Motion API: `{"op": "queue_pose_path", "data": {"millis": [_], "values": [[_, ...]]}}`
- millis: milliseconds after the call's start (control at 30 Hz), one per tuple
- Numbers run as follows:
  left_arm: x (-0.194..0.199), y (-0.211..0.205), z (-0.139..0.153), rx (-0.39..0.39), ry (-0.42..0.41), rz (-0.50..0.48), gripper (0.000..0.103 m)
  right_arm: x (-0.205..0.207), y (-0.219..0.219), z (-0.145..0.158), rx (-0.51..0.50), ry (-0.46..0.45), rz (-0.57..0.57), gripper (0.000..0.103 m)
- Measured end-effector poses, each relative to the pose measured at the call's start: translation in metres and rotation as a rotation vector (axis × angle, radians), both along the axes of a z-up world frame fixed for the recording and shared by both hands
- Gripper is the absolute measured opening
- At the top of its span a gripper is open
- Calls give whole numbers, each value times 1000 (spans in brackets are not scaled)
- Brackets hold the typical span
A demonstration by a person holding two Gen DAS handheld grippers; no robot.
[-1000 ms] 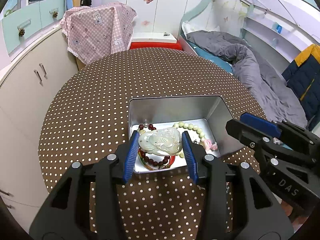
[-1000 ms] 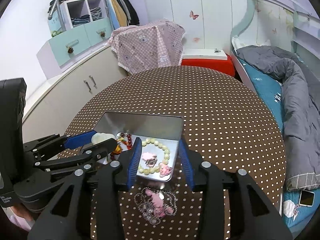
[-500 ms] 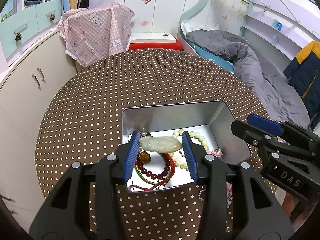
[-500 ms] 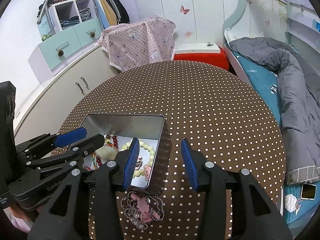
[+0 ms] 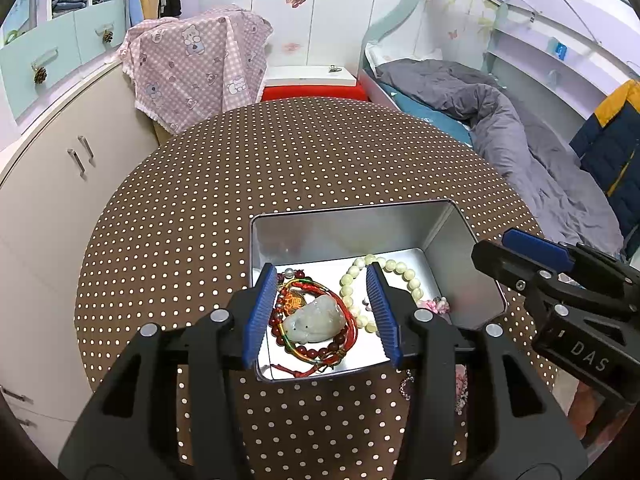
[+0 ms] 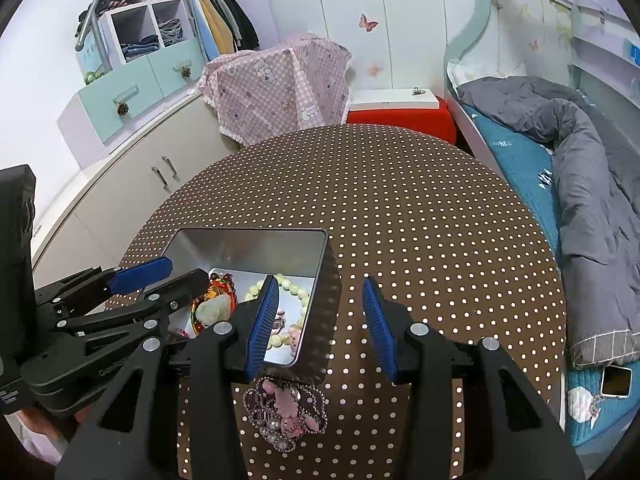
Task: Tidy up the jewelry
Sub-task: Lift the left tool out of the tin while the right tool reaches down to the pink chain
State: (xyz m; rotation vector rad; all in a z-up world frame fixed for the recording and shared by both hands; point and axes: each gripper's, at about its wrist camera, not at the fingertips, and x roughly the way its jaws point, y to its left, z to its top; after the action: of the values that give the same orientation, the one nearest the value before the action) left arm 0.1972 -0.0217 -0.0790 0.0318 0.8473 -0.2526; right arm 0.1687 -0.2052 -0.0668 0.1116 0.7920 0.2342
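Observation:
An open metal tin (image 5: pixel 352 224) (image 6: pixel 248 240) stands on the polka-dot round table (image 5: pixel 304 152). In it lie a pale jade pendant (image 5: pixel 314 322) (image 6: pixel 214 308) on red bead bracelets (image 5: pixel 320 350), a cream bead bracelet (image 5: pixel 394 266) (image 6: pixel 294 286) and a small pink charm (image 5: pixel 434 304). My left gripper (image 5: pixel 322 316) is open and empty, hovering over the pendant. My right gripper (image 6: pixel 320 322) is open and empty at the tin's right wall. A pink-and-silver chain necklace (image 6: pixel 286 410) lies on the table beneath the right gripper, outside the tin.
A cabinet (image 5: pixel 52 184) runs along the left, a bed with a grey quilt (image 5: pixel 516 136) on the right. A red stool under a white box (image 6: pixel 400 114) and a pink checked cloth (image 5: pixel 196 68) stand beyond the table's far edge.
My left gripper opened and let go of the jade pendant, which now lies on the red bracelets in the tin. Both grippers have drawn back and up a little.

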Motion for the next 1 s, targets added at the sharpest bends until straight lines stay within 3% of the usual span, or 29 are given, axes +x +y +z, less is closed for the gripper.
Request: {"op": "queue_pose_path", "data": {"millis": [333,800,1000], "values": [[-8,2,4,7,-8,5,51,-16,-4,6,-3,-17,-6,50],[-34,3,17,1,-25,4,59,-47,-15,15,-3,-42,-36,55],[-56,3,26,-2,-57,-6,67,-59,-20,12,4,-37,-44,59]]}}
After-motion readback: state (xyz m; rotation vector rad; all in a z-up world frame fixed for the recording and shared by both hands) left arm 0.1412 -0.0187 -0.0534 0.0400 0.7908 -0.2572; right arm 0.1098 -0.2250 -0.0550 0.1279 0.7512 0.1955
